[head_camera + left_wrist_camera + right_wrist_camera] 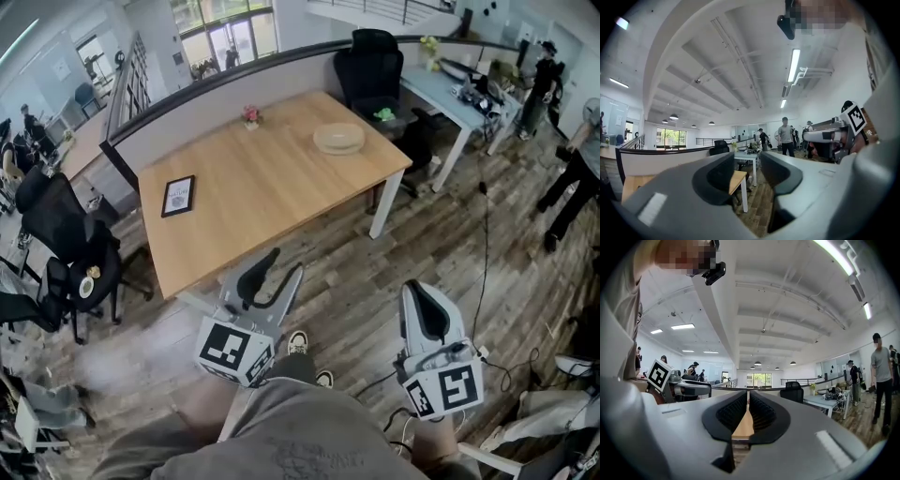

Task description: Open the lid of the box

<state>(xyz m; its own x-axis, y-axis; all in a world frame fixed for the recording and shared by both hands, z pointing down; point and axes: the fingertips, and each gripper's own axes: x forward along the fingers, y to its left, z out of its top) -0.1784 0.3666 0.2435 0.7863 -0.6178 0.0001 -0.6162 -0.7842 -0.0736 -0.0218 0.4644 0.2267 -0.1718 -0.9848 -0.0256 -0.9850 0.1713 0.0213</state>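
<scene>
left hand-held gripper (747, 161) is hanging w/ jaws spread, nothing btwn; right hand-held gripper (748, 401) is pressing jaws together, empty. only head view is showing plate (338, 138) on bench (253, 192).

a light wooden table with white legs (272, 178) stands on a wood-plank floor (356, 281). a black-framed picture (178, 195) lies flat near the table's left edge. a small pot of pink flowers (251, 115) stands at the far edge, beside a grey partition wall (206, 105). a black office chair (375, 61) sits beyond the far right corner, and a second black swivel chair (70, 239) is left of the table.
</scene>
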